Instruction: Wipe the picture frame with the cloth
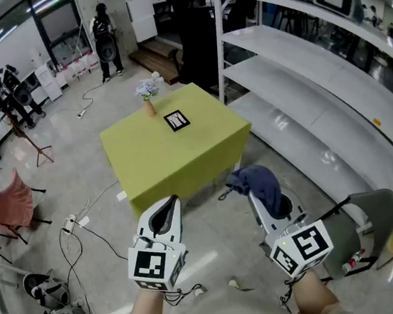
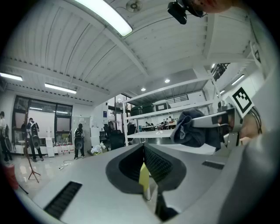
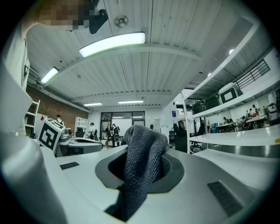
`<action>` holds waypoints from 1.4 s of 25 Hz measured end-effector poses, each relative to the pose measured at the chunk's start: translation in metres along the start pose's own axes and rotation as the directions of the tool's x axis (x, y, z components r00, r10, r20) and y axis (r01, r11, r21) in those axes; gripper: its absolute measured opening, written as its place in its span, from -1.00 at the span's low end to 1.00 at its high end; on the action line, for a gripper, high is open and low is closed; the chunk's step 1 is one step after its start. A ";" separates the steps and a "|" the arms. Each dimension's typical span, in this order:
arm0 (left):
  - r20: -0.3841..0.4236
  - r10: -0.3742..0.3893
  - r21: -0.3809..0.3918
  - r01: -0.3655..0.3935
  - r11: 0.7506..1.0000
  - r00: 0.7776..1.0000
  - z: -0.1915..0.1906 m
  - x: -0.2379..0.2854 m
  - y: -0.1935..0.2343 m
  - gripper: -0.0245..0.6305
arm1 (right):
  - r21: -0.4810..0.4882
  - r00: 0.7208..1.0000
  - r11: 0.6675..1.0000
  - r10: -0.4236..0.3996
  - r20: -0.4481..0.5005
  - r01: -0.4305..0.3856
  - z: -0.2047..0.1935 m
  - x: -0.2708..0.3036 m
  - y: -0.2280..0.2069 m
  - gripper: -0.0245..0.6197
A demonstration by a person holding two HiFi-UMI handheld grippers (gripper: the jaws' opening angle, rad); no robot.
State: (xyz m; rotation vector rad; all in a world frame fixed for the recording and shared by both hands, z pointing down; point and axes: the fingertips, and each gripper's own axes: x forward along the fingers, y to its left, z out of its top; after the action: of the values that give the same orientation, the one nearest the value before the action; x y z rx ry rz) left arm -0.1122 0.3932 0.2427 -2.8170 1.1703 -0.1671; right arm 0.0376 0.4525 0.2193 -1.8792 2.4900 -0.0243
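The picture frame (image 1: 176, 120), black-edged with a white face, lies flat on a yellow-green table (image 1: 203, 152) some way ahead. Both grippers are held over the floor in front of the table, well short of it. My right gripper (image 1: 265, 195) is shut on a dark blue-grey cloth (image 1: 258, 181). The cloth (image 3: 142, 153) bulges out between the jaws of that gripper (image 3: 142, 165) and hangs down over them. My left gripper (image 1: 163, 214) is shut with nothing in it. In its own view the left gripper (image 2: 145, 162) shows jaws pressed together, with the cloth (image 2: 191, 129) off to the right.
A small vase of flowers (image 1: 148, 98) stands on the table behind the frame. White shelving (image 1: 292, 68) runs along the right. Cables and a power strip (image 1: 72, 223) lie on the floor at left, beside a pink-draped chair (image 1: 9, 202). People (image 1: 103, 39) stand far back.
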 end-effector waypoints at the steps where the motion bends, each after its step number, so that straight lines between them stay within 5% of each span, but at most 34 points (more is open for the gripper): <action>1: 0.000 0.003 0.003 -0.003 1.000 1.000 0.005 0.002 -0.001 -0.90 | 0.003 1.000 1.000 0.001 0.002 -0.001 0.000 -0.001 -0.003 -0.70; 21: -0.012 0.024 0.019 -0.024 1.000 1.000 0.001 0.022 -0.045 -0.90 | -0.019 0.999 0.999 0.050 -0.020 -0.050 -0.015 -0.024 -0.041 -0.70; 35: 0.030 -0.005 0.046 0.004 0.999 1.000 -0.012 0.073 -0.029 -0.90 | -0.045 1.000 0.999 0.023 -0.008 -0.023 -0.034 0.013 -0.070 -0.70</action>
State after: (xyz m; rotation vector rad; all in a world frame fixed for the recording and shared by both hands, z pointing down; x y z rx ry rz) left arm -0.0425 0.3615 0.2633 -2.7729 1.1388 -0.1496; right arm 0.1007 0.4202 0.2545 -1.8695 2.5377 0.0252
